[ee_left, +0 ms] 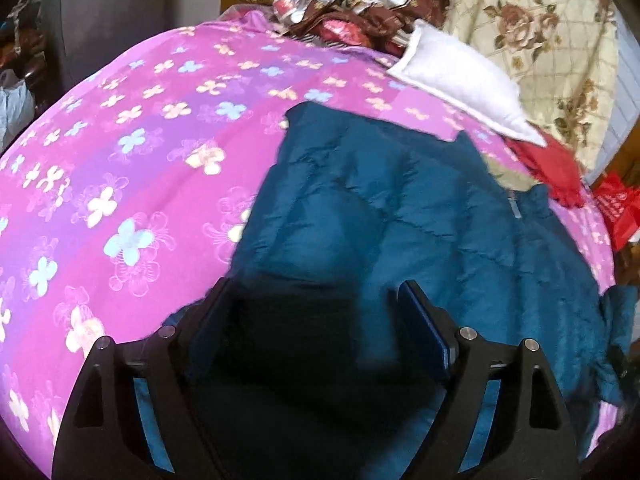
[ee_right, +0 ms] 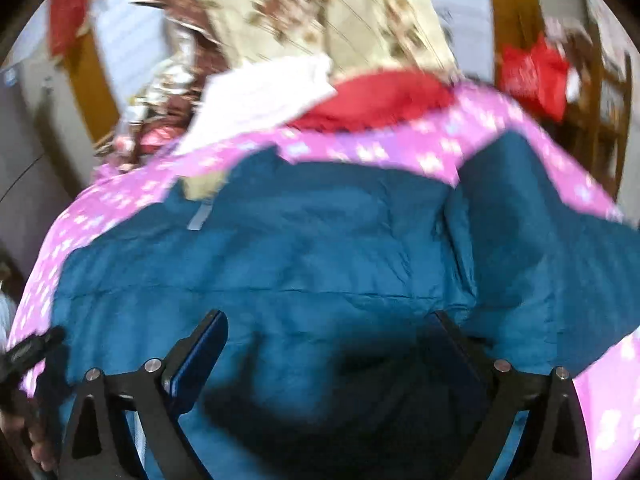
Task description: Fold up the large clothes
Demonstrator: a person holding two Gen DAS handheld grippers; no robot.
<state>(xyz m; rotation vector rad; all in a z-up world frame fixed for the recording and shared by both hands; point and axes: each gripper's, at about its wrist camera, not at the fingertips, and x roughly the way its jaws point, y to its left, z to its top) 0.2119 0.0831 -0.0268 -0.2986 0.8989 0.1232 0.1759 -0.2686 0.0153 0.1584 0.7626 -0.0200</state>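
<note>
A large teal padded jacket (ee_left: 400, 216) lies spread on a pink flowered bedsheet (ee_left: 132, 152). My left gripper (ee_left: 316, 292) is open and empty, just above the jacket's near edge. In the right wrist view the same jacket (ee_right: 304, 256) fills the middle, with its cream-lined collar (ee_right: 200, 188) at the far left and a sleeve (ee_right: 560, 224) stretching to the right. My right gripper (ee_right: 332, 320) is open and empty, low over the jacket's body. The right view is blurred.
A white pillow (ee_left: 460, 84), a red garment (ee_left: 556, 164) and a cream floral quilt (ee_left: 540, 48) lie at the far side of the bed. A red bag (ee_right: 536, 72) hangs beyond the bed. The left gripper's handle (ee_right: 28, 352) shows at the right view's left edge.
</note>
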